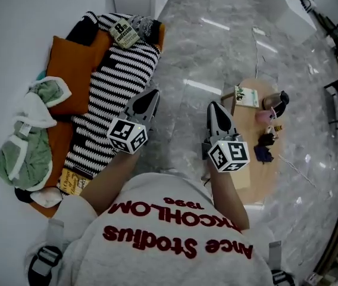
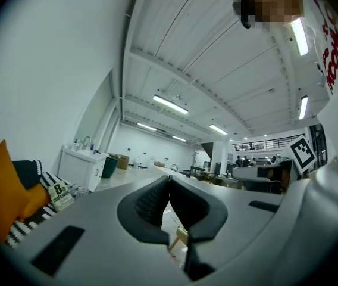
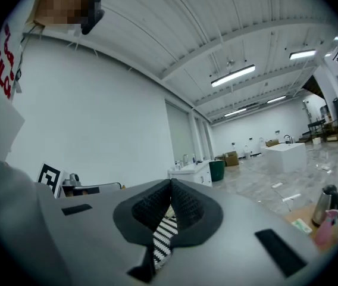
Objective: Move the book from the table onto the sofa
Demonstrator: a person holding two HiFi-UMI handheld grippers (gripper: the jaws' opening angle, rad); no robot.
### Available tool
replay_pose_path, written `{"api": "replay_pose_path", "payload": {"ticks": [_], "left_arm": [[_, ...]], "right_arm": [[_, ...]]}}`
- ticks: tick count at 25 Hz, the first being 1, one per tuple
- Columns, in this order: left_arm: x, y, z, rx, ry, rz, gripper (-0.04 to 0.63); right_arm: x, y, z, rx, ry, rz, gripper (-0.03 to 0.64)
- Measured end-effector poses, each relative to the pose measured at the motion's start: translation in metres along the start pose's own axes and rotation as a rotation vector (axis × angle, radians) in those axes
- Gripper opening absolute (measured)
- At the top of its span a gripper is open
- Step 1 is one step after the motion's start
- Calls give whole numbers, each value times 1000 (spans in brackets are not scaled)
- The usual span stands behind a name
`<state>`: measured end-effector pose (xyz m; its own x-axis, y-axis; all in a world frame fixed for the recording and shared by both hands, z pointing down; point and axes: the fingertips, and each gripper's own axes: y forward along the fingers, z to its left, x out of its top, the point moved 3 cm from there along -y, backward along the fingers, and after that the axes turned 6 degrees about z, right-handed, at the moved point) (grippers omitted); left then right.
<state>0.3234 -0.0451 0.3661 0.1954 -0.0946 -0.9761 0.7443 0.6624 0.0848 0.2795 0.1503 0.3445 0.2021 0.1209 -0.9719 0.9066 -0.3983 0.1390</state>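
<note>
left gripper (image 1: 151, 98) jaws pressed together, empty, right gripper (image 1: 215, 109) same, both level over grey floor (image 1: 216, 52), book (image 1: 124, 33) on striped blanket (image 1: 112, 82), wooden table (image 1: 252, 183) at right

A pale book (image 1: 124, 33) marked with a large 8 lies flat on the striped blanket (image 1: 112, 85) at the far end of the orange sofa (image 1: 62, 139). A low wooden table (image 1: 255, 177) stands well apart from it, across the floor, with small items on its top.
</note>
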Motion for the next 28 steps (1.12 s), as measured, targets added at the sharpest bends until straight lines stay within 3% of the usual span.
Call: {"api": "replay_pose_path", "payload": {"ticks": [7,11,15,19,24,28], "left_arm": [[-12,59,-66,-162,0,56,17],[-28,90,-112,-300,19,119,17],[-40,121,-153,-375,32,145,17],[-57,149,-203,-519,50,192,17],[-72,183,-260,-644,65,233,17],[-74,204,-312,-828,35,221,17]], "right_arm": [[-4,-66,-70,-202,58,-32,26],[-11,-123,-100,-356,91,-57,26],[-17,-168,-137,-456,118,-75,26],[-28,-226,-156,-624,157,-104,26],[-32,-279,-182,-766,180,-129,26],[-33,-318,-197,-900,211,-156,26]]}}
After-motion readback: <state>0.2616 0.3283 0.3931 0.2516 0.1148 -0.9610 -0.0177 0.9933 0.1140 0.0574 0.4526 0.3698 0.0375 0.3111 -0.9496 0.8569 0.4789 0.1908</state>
